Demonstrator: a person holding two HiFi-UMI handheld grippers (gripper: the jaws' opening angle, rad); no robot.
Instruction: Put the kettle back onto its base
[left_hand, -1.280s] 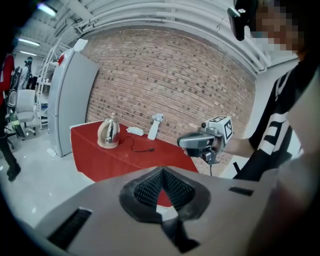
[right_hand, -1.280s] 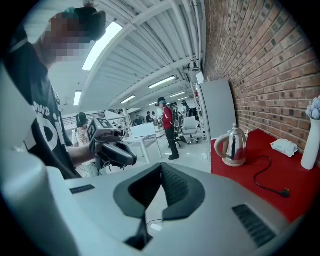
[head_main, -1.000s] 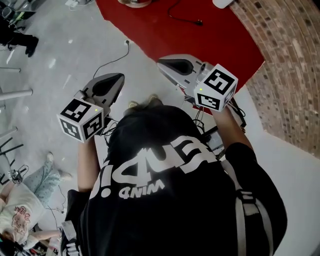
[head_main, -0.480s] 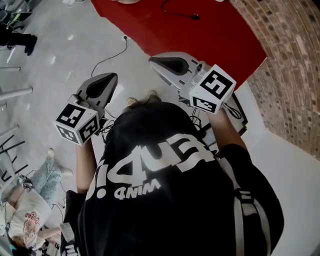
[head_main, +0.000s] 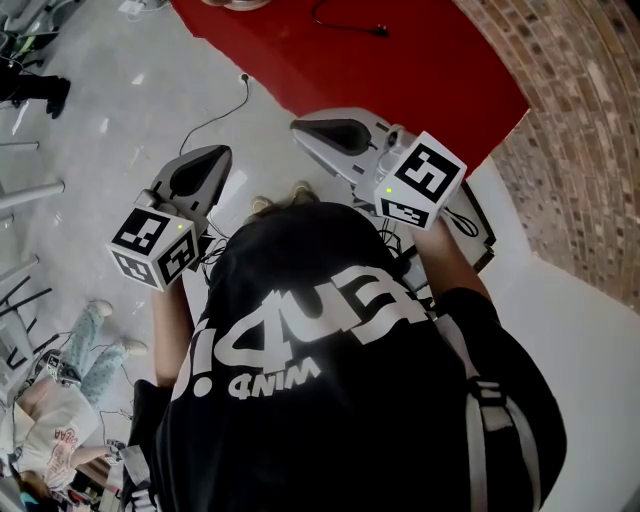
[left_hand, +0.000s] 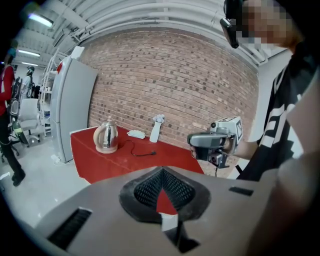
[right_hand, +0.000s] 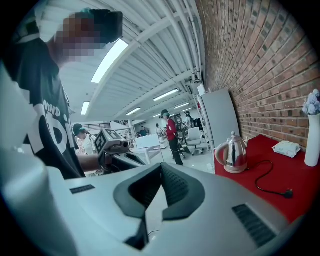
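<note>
My left tongs (left_hand: 161, 171) are clenched with nothing in them. In the left gripper view the two ribbed black pads meet at their tips, and only a sliver of red shows through the wedge below. My right tongs (right_hand: 160, 167) are clenched and empty too, their pads meeting the same way in the right gripper view.

The kettle (left_hand: 106, 136) is at middle left of the left gripper view, near the left corner of the red cloth (left_hand: 115, 165) and well apart from both tongs. It stands upright, long axis vertical. Its body is rounded, shiny steel, narrowing to a small knobbed lid. The looped handle is on the frame's left. In the right gripper view the short spout points right, toward the brick wall (right_hand: 260, 60).

A pale ring circles the kettle's foot, and I cannot tell whether that is the base. A black cord (left_hand: 134, 148) snakes from there rightward across the cloth to a loose plug (left_hand: 152, 153). Further right, by the wall, are a flat white packet (left_hand: 136, 133) and a slim white vase (left_hand: 155, 130).
</note>
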